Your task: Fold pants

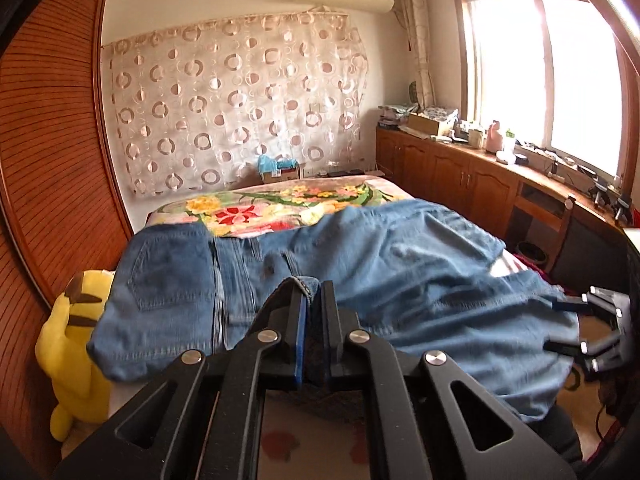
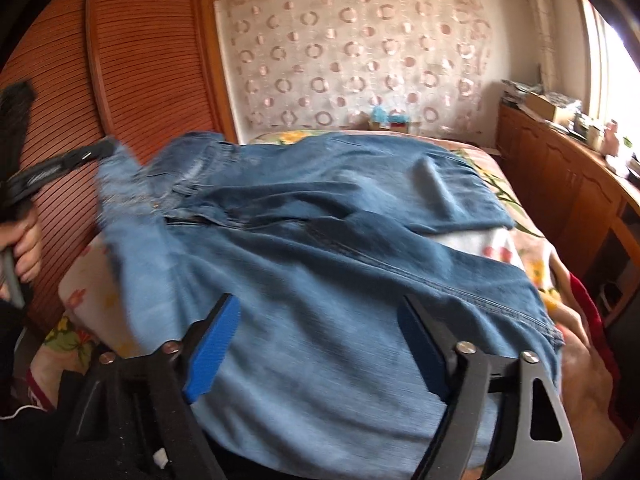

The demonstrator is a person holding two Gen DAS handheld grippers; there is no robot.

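Blue jeans point(image 1: 360, 264) lie spread across the bed, waist to the left, legs to the right. My left gripper point(image 1: 310, 292) is shut on the waistband edge of the jeans and lifts it a little. In the right wrist view the jeans point(image 2: 320, 240) fill the middle, and my right gripper point(image 2: 320, 320) is open with its blue pads point(image 2: 212, 344) wide apart over the near leg, holding nothing. The right gripper also shows at the right edge of the left wrist view point(image 1: 576, 324). The left gripper appears at the left of the right wrist view point(image 2: 100, 150), holding the waistband.
The bed has a floral cover point(image 1: 280, 208). A yellow plush toy point(image 1: 76, 356) sits at the bed's left side by the wooden slatted wardrobe point(image 1: 48, 160). Wooden cabinets point(image 1: 460, 176) with clutter run under the window on the right. A patterned curtain point(image 1: 240, 112) hangs behind.
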